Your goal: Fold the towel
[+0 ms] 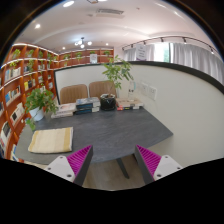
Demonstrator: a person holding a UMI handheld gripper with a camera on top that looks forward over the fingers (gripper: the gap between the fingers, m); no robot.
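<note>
A pale yellow towel (50, 139) lies flat on the left part of a grey table (115, 130), near its front left corner. My gripper (114, 160) is held in front of the table, below its front edge, well to the right of the towel and apart from it. Its two fingers with magenta pads (80, 160) stand wide apart with nothing between them; only the table's front edge and a table leg (124, 166) show in the gap.
Stacks of books (82, 106) and two potted plants (40, 101) stand along the table's far side. Chairs (74, 93) stand behind it. Bookshelves (18, 80) line the left wall. A white partition wall (185, 100) runs along the right.
</note>
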